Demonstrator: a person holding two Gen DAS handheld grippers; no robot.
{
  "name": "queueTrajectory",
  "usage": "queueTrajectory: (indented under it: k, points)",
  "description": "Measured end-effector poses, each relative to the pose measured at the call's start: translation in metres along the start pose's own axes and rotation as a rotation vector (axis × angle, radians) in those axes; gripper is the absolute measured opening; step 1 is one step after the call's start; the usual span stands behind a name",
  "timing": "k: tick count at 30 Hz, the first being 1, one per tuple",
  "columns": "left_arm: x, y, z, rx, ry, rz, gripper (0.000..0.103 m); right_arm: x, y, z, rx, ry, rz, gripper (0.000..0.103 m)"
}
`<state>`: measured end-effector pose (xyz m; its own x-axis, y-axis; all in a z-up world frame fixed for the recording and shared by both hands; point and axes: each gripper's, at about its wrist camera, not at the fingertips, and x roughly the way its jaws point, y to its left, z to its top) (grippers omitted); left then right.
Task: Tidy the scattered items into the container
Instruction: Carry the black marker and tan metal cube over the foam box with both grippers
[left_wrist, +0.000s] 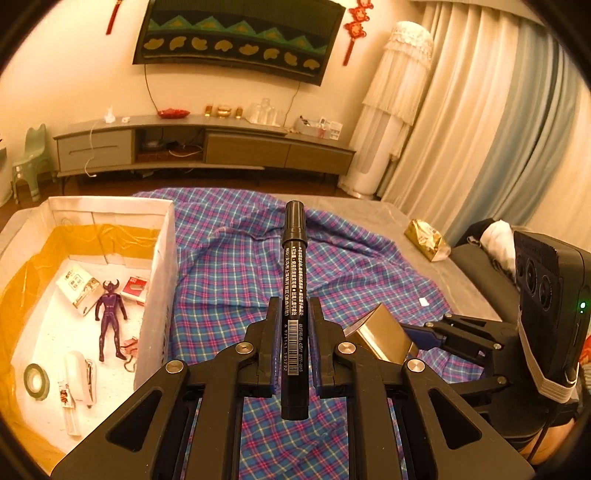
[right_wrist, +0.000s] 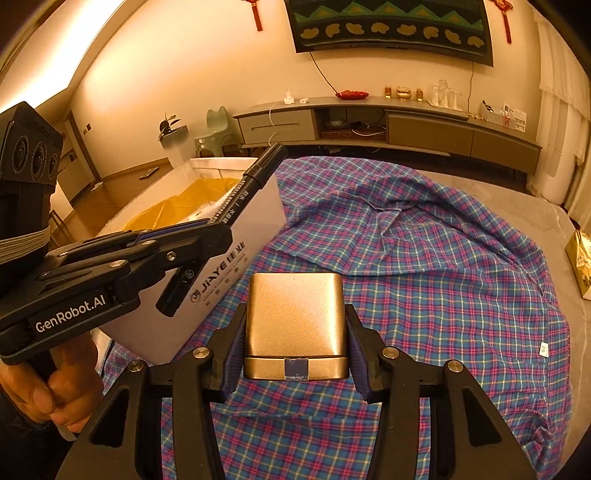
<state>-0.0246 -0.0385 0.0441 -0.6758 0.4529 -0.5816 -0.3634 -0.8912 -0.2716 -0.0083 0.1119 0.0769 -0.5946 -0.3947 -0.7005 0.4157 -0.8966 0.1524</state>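
Holding a black marker (left_wrist: 293, 295) upright in my left hand-held gripper (left_wrist: 293, 332), jaws pinched tight on its barrel. My right hand-held gripper (right_wrist: 295, 332) clamps a gold tin (right_wrist: 295, 317), jaws fairly wide. Both hang over the plaid cloth (left_wrist: 229, 266); the white box (left_wrist: 162, 258) sits left, holding a purple figure (left_wrist: 110, 317) and a stapler (left_wrist: 79, 376).

Black angular tongs (right_wrist: 295, 350) with silver screws, blue pads and white "GenRobot.AI" lettering on the left tongs (right_wrist: 218, 227).
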Motion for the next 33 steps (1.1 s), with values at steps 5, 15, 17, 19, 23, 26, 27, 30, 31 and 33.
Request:
queueTrajectory:
  k: [5, 15, 17, 19, 23, 26, 27, 30, 31, 33]
  points:
    - [-0.014, 0.004, 0.003, -0.012, -0.028, -0.011, 0.014, -0.01, 0.015, 0.006, -0.026, -0.023, 0.0, 0.05]
    - [-0.038, 0.011, 0.008, -0.036, -0.076, -0.025, 0.014, -0.027, 0.044, 0.019, -0.077, -0.054, 0.0, 0.05]
    - [-0.042, 0.013, 0.009, -0.041, -0.085, -0.028, 0.014, -0.03, 0.048, 0.02, -0.084, -0.059, 0.0, 0.05]
    - [-0.045, 0.014, 0.009, -0.044, -0.092, -0.028, 0.014, -0.032, 0.052, 0.022, -0.092, -0.064, 0.0, 0.05]
    - [-0.053, 0.016, 0.011, -0.053, -0.109, -0.033, 0.014, -0.038, 0.061, 0.026, -0.112, -0.076, 0.0, 0.05]
    - [-0.058, 0.019, 0.012, -0.061, -0.121, -0.035, 0.014, -0.042, 0.068, 0.031, -0.129, -0.084, 0.0, 0.05]
    - [-0.061, 0.02, 0.012, -0.065, -0.127, -0.035, 0.014, -0.043, 0.071, 0.033, -0.136, -0.087, 0.0, 0.05]
    - [-0.067, 0.026, 0.014, -0.08, -0.142, -0.035, 0.014, -0.046, 0.078, 0.037, -0.153, -0.096, 0.002, 0.05]
    - [-0.069, 0.028, 0.014, -0.085, -0.147, -0.035, 0.014, -0.046, 0.08, 0.04, -0.159, -0.099, 0.003, 0.05]
    - [-0.073, 0.033, 0.015, -0.096, -0.155, -0.035, 0.014, -0.047, 0.085, 0.043, -0.172, -0.106, 0.006, 0.05]
